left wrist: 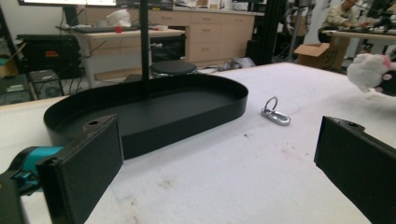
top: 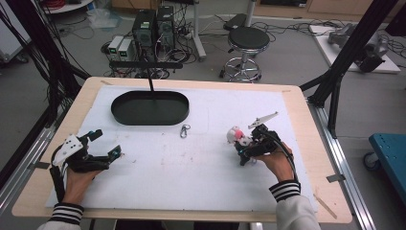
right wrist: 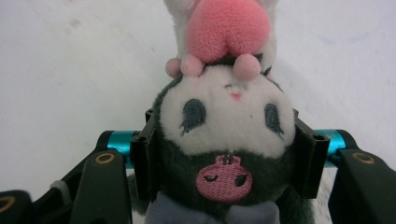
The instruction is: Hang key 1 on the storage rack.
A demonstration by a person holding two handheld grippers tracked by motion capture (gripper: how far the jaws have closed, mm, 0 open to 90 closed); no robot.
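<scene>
Closest to the camera, at the bottom of the high view, are the person's two hands in striped cuffs, each one holding a gripper. On the left side, the left gripper (top: 106, 143) rests low on the white foam mat (top: 201, 177), and its two black jaws stand wide apart with nothing between them. In the left gripper view the mat shows in the gap between those jaws. Past it, farther back on the mat, sits the black oval metal tray (top: 122, 112), with a thin black pole standing up from it. Just to the right of the tray lies a small silver metal clip with a ring (top: 185, 130), flat on the mat and not touching the tray. Over on the right side, the right gripper (top: 239, 143) has its jaws pressed tight on the soft plush toy with a grey and white face and a pink heart on its head (top: 235, 134). In the right gripper view the jaws squeeze the toy's two cheeks, and its face looks up at the camera. The toy is near the mat, well apart from the tray.
</scene>
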